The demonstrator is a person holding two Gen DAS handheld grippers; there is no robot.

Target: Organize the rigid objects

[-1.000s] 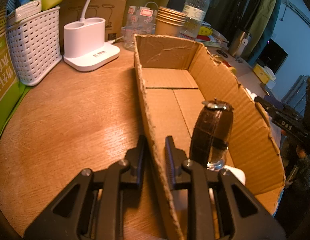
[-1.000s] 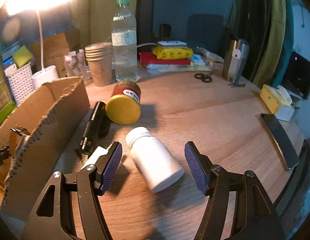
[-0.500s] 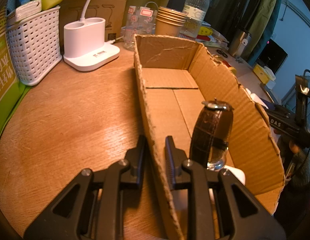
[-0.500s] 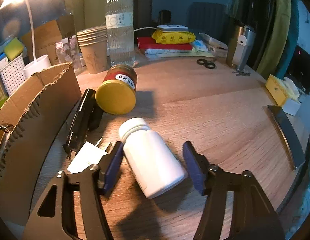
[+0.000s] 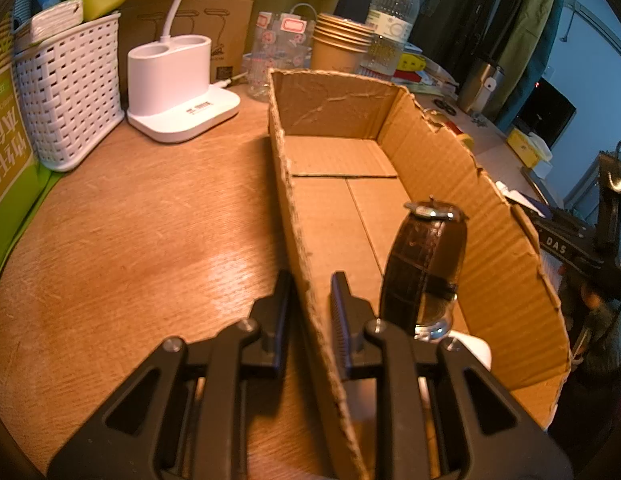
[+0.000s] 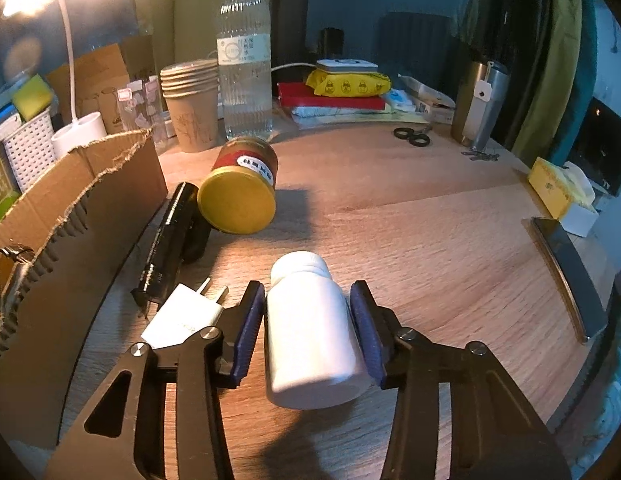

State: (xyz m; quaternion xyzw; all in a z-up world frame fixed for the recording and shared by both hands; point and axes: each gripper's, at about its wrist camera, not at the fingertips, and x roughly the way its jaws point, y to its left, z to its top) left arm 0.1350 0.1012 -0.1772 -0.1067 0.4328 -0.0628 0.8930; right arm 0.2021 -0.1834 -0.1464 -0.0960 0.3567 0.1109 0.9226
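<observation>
My left gripper (image 5: 308,304) is shut on the left wall of an open cardboard box (image 5: 482,208); one finger is outside the wall and one inside. In the box a watch with a dark brown strap (image 5: 426,264) stands on edge, and a white object (image 5: 470,350) lies behind it. My right gripper (image 6: 306,324) has its jaws closing on a white plastic bottle (image 6: 310,340) that lies on the table; both blue pads touch its sides. Left of it lie a white charger plug (image 6: 182,316), a long black device (image 6: 170,240) and a tipped jar with a yellow lid (image 6: 238,196).
A white basket (image 5: 70,92) and a lamp base (image 5: 178,92) stand to the left of the box. Paper cups (image 6: 190,104), a water bottle (image 6: 244,60), scissors (image 6: 412,136) and a steel flask (image 6: 480,104) line the back. A dark flat slab (image 6: 566,272) lies at the right edge.
The right jaws have drawn in from wide apart until they touch the white bottle, which has turned to lie straight between them. The left gripper and the box have not moved.
</observation>
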